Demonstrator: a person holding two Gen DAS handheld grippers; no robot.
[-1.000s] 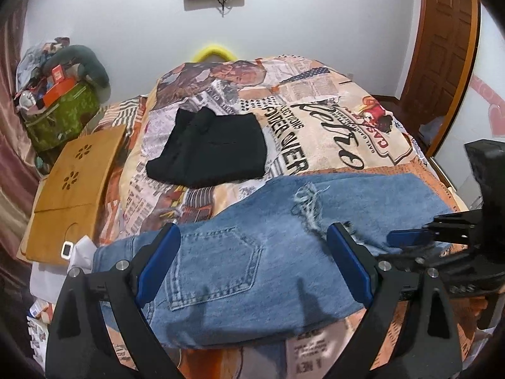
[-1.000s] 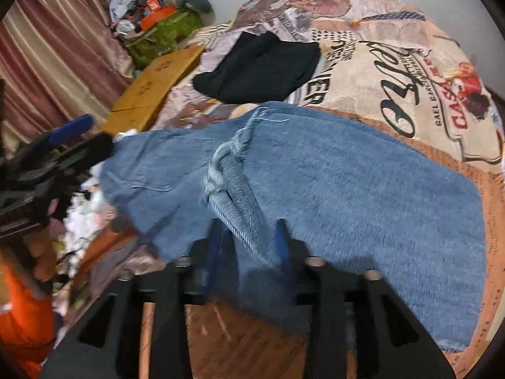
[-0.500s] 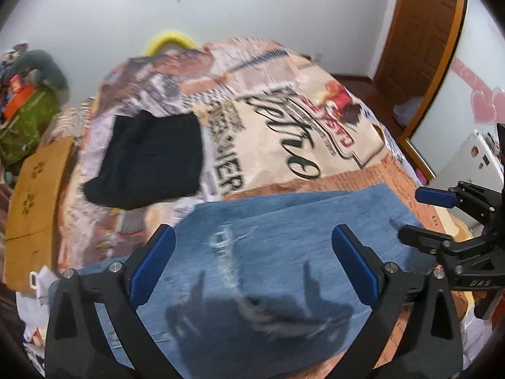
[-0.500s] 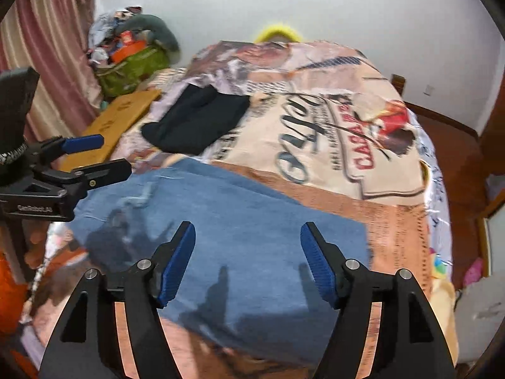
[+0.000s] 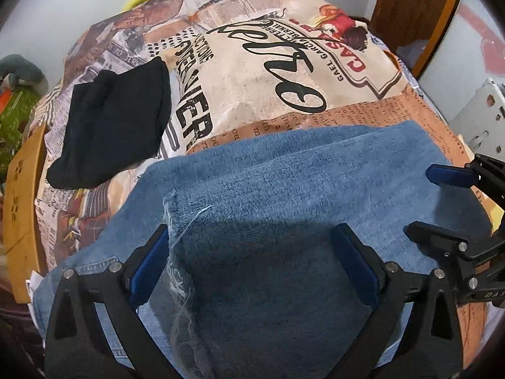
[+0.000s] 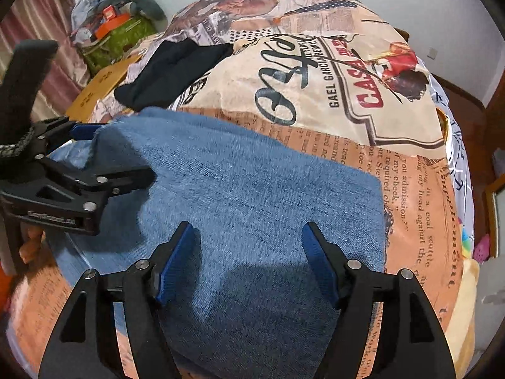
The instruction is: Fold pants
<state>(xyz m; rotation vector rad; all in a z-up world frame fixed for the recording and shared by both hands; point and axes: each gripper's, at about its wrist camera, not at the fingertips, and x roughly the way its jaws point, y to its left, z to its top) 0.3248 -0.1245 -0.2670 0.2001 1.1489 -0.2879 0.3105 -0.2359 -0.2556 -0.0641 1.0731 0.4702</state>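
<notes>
Blue jeans (image 5: 284, 208) lie folded on the printed bed cover (image 5: 252, 72), with a frayed hem edge (image 5: 176, 268) near my left finger. My left gripper (image 5: 252, 262) is open, low over the jeans, empty. My right gripper (image 6: 249, 259) is open too, low over the folded denim (image 6: 252, 189), empty. Each gripper shows in the other's view: the right one (image 5: 442, 202) at the jeans' right edge, the left one (image 6: 110, 154) at the jeans' left edge.
A folded black garment (image 5: 116, 120) lies on the bed behind the jeans. A wooden lap tray (image 5: 22, 221) and a pile of bags (image 6: 116, 25) sit at the left. A wooden door (image 5: 416, 9) and a white wall are at the right.
One second ago my right gripper was shut on a denim fold; it has let go and opened. Both grippers have moved closer over the jeans, which now lie folded and flat.
</notes>
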